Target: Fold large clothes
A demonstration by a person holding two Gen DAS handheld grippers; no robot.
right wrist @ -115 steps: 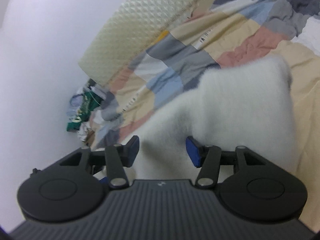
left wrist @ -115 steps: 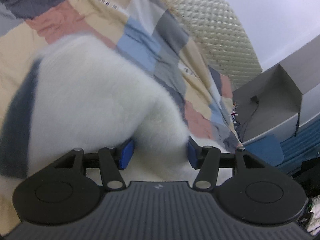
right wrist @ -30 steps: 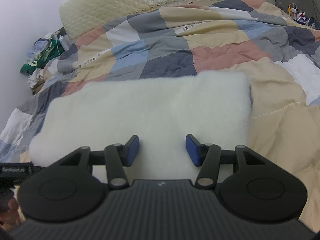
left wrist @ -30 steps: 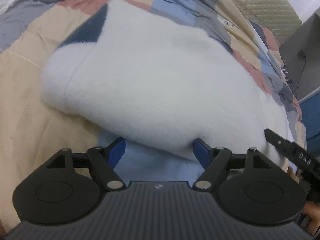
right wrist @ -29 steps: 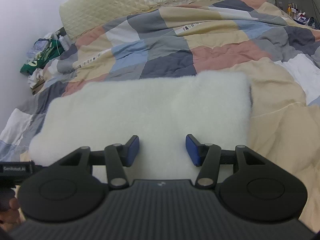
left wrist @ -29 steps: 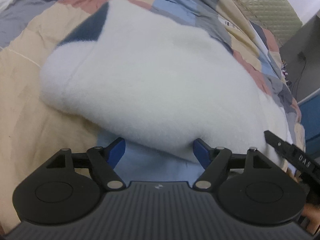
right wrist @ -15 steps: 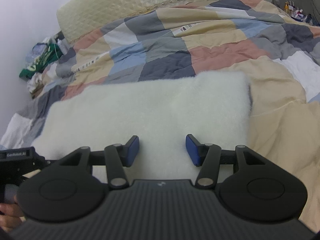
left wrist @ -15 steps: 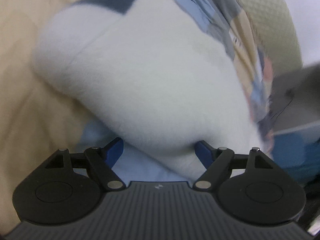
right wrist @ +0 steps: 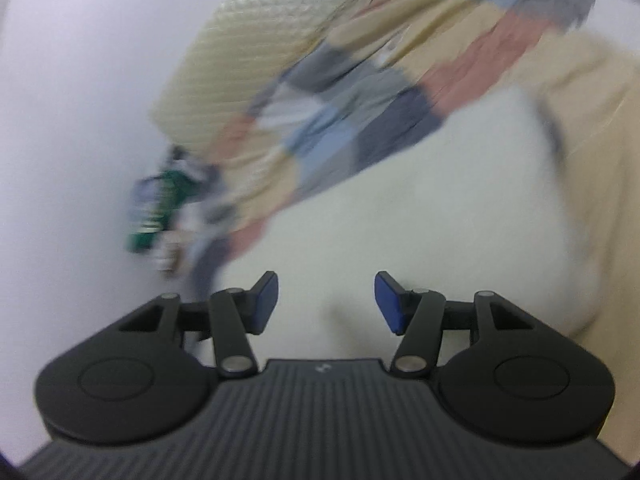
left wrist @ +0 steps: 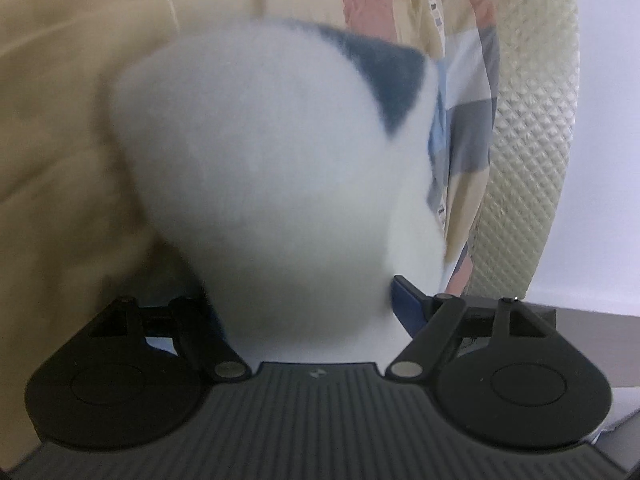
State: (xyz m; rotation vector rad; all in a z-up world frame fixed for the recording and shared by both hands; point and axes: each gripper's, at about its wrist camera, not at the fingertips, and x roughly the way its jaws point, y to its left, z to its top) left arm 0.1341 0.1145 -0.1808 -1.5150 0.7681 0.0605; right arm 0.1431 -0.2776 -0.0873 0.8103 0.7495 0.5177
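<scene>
While my left jaws stand wide around a thick fold of the white fleece garment, its bulk fills the gap and hides the left pad, so I cannot tell whether they press it. My right jaws are opening, the garment's fleece lying between and beyond the blue pads without being pinched. It rests on the bed's patchwork quilt, below the quilted cream headboard. Both views are blurred.
</scene>
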